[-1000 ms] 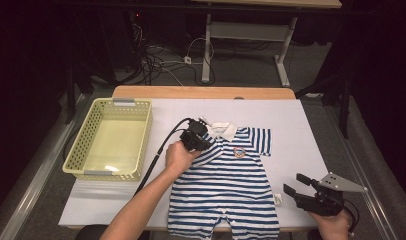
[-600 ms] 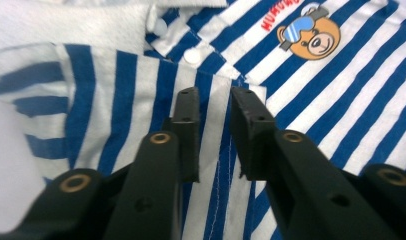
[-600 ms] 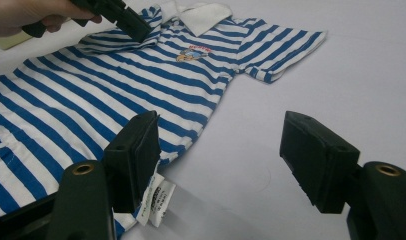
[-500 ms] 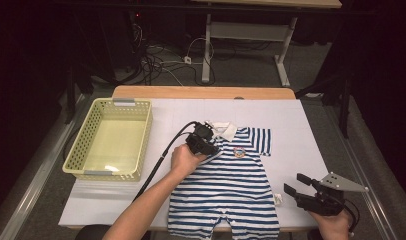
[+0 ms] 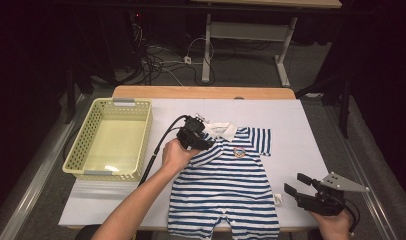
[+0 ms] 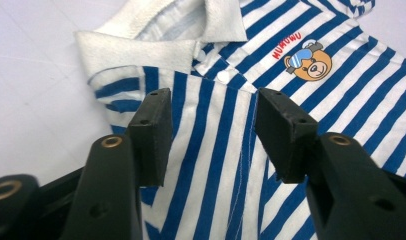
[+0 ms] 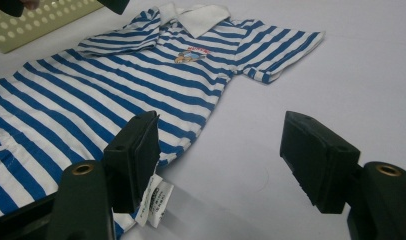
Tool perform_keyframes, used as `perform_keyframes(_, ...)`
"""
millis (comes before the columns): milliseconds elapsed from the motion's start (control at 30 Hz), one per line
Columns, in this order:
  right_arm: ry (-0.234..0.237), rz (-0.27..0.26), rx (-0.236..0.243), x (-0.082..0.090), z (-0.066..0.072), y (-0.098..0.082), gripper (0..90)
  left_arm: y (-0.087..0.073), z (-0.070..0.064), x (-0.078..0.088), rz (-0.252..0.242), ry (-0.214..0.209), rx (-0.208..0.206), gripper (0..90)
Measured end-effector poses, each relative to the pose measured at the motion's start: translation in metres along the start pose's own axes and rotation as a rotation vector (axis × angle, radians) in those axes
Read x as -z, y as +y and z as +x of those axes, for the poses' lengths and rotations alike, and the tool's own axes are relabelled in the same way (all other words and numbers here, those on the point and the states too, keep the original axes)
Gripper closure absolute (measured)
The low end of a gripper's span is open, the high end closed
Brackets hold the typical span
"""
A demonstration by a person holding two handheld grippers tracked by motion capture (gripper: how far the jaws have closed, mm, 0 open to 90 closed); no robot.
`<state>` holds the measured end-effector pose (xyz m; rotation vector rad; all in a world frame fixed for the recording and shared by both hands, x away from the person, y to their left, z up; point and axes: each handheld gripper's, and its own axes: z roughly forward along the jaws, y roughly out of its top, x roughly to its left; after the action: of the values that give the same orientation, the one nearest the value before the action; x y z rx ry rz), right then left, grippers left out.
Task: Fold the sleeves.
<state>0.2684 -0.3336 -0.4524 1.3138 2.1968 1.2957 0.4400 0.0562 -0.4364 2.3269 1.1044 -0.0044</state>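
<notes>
A blue-and-white striped baby shirt (image 5: 231, 175) with a white collar and a bear badge lies flat on the white table cover. Its left sleeve is folded in over the chest (image 6: 191, 100). My left gripper (image 5: 206, 142) hovers over that folded shoulder. Its jaws (image 6: 213, 132) have just been opening and stand apart, striped cloth showing beneath them with no pad pressing on it. My right gripper (image 5: 297, 184) is open and empty near the table's front right. It sits beside the shirt's lower right edge (image 7: 116, 85), close to a white label (image 7: 156, 200).
A pale yellow plastic basket (image 5: 141, 145) stands empty at the left of the table; its corner shows in the right gripper view (image 7: 36, 22). Bare white cover (image 5: 296, 130) lies right of the shirt. Beyond the wooden back edge (image 5: 201, 92), cables and desk legs sit on the floor.
The left gripper went right onto the shirt's shoulder, then drew back a little to the left. The right gripper has stayed put.
</notes>
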Motion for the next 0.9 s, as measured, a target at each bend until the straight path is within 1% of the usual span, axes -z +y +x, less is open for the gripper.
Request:
perform_keyframes(67,-0.001,0.002,0.001,0.0,0.0,0.0,33.1,-0.001,0.001,0.003,-0.003,0.002,-0.001,47.4)
perform_keyframes(100,-0.002,0.001,0.001,0.0,0.0,0.0,33.1,-0.001,0.002,0.005,-0.002,0.004,0.001,45.8)
perform_keyframes(200,-0.005,-0.001,0.003,0.0,0.0,0.0,33.1,-0.003,0.001,0.009,-0.008,0.02,-0.007,45.4)
perform_keyframes(300,-0.006,-0.004,0.003,0.001,0.001,0.0,33.0,-0.004,0.001,0.013,-0.022,0.022,-0.008,44.1)
perform_keyframes(533,-0.007,-0.003,0.004,0.001,0.001,0.0,33.0,-0.009,0.002,0.017,-0.025,0.033,-0.012,44.1)
perform_keyframes(600,-0.008,-0.003,0.006,0.001,0.001,0.0,33.0,-0.01,0.002,0.019,-0.033,0.033,-0.006,44.1)
perform_keyframes(800,-0.005,-0.001,0.004,0.0,0.0,0.0,32.9,-0.012,0.003,0.026,-0.049,0.037,-0.008,43.0)
perform_keyframes(900,-0.005,0.0,0.0,0.0,0.0,0.0,32.9,-0.013,0.003,0.028,-0.047,0.04,-0.013,43.0)
